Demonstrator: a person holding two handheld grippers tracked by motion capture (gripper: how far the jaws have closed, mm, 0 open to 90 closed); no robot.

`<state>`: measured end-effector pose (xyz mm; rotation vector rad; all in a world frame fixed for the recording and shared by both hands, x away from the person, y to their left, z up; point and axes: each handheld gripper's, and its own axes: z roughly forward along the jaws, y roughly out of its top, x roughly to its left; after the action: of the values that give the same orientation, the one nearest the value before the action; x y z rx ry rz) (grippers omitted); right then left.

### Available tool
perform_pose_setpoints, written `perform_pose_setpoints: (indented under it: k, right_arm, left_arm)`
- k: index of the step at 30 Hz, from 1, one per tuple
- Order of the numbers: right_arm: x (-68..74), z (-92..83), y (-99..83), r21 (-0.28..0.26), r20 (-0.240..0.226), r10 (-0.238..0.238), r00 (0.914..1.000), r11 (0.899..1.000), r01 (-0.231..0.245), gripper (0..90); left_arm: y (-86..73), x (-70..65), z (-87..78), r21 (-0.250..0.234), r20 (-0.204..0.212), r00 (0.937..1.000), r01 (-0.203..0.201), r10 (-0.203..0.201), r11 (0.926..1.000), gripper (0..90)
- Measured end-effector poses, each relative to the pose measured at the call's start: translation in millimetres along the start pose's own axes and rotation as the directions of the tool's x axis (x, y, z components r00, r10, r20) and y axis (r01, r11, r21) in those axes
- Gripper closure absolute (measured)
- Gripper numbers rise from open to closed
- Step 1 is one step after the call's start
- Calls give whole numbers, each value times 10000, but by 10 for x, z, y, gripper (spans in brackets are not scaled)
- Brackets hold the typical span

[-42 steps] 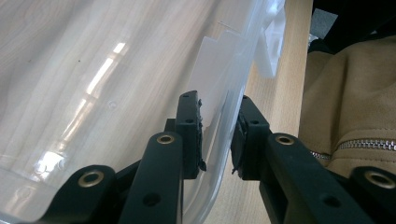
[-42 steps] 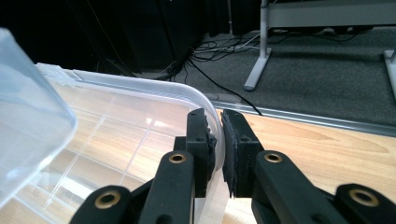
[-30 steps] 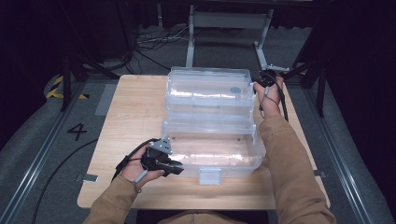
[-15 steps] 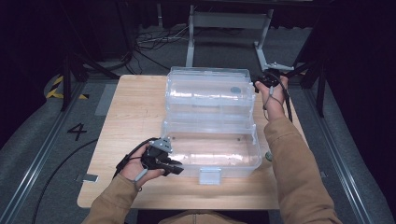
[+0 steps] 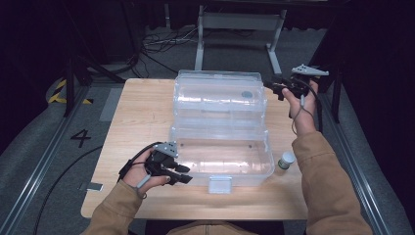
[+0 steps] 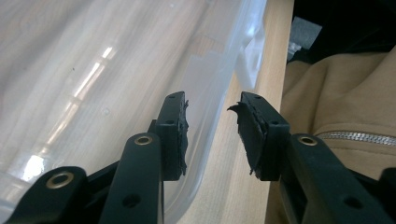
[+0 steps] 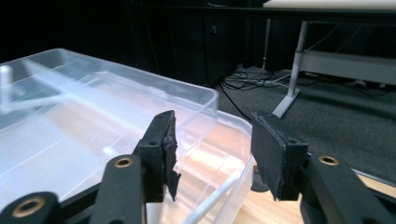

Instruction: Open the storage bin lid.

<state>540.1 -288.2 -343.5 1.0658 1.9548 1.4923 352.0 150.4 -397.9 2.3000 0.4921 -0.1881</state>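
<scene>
My left hand-held gripper (image 5: pixel 182 174) and right hand-held gripper (image 5: pixel 272 88) have just opened, empty; the box (image 5: pixel 220 147) wall blurs at the counter's (image 5: pixel 137 117) near edge.

A single readable mark is found in the high view: the numeral "4" (image 5: pixel 80 137), laid in dark strokes on the grey floor (image 5: pixel 44 147) just left of the bench (image 5: pixel 142 112), near its left edge. Farther left and farther back, yellow-and-black hazard striping (image 5: pixel 59 91) is seen on the floor by a dark stand leg; it carries no lettering. A small pale tag (image 5: pixel 91 186) lies on the floor near the bench's near left corner; it may bear print, but it is too small to be read. No text, label or brand can be made out in the left gripper view or the right gripper view.
</scene>
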Motion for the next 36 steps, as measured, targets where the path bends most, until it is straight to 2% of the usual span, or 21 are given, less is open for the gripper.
perform_pose_setpoints:
  k: [1, 4, 9, 11, 13, 17, 19, 21, 22, 25, 28, 30, 32, 34, 36]
  right_arm:
    - [0, 0, 0, 0, 0, 0, 10000, 10000, 0, 503]
    - [92, -183, -1, -198, -102, -362, 9993, 9992, 360, 484]
    - [162, -472, -58, -550, -27, -606, 9982, 9967, 604, 468]
    - [169, -585, -97, -598, -261, -632, 9977, 9963, 616, 462]
    - [181, -684, -142, -769, -222, -599, 9980, 9953, 581, 446]
    - [230, -868, -246, -965, -470, -601, 9971, 9938, 554, 410]
    - [230, -937, -330, -1085, -272, -565, 9980, 9927, 532, 410]
    - [196, -976, -365, -696, -194, -807, 9965, 9944, 792, 410]
    - [196, -976, -365, -696, -194, -807, 9965, 9944, 792, 410]
    - [167, -1081, -391, -961, -457, -513, 9976, 9943, 467, 389]
    - [173, -1161, -387, -1008, -577, -547, 9968, 9937, 487, 368]
    - [190, -1215, -394, -1072, -628, -569, 9964, 9930, 500, 349]
    - [206, -1261, -407, -1072, -223, -449, 9987, 9933, 422, 349]
    - [211, -1301, -415, -879, 308, -533, 9981, 9946, 558, 348]
    - [220, -1326, -434, -950, 435, -417, 9982, 9944, 457, 341]
  left_arm:
    - [0, 0, 0, 0, 0, 10000, 0, 0, 10000, 612]
    - [19, -14, -74, -189, -142, 9999, 30, -33, 9998, 594]
    - [20, -10, -181, -428, -405, 9991, 74, -92, 9991, 560]
    - [6, 2, -217, -584, -443, 9988, 162, -188, 9982, 555]
    - [-11, 21, -264, -625, -583, 9978, 279, -316, 9977, 552]
    - [-29, 39, -353, -843, -778, 9960, 375, -441, 9957, 546]
    - [-30, 42, -404, -940, -911, 9946, 419, -505, 9947, 544]
    - [-35, 47, -451, -1040, -1019, 9933, 435, -541, 9936, 541]
    - [-35, 47, -451, -1040, -1019, 9933, 435, -541, 9936, 541]
    - [-51, 72, -502, -1118, -1148, 9911, 548, -677, 9922, 539]
    - [-63, 115, -540, -1215, -1381, 9861, 752, -919, 9897, 533]
    - [-78, 150, -572, -1304, -1624, 9787, 1052, -1259, 9859, 518]
    - [-99, 187, -607, -1445, -1857, 9701, 1307, -1566, 9808, 492]
    - [-121, 218, -645, -1597, -1952, 9644, 1483, -1784, 9760, 482]
    - [-140, 246, -676, -1715, -2087, 9593, 1557, -1903, 9728, 480]
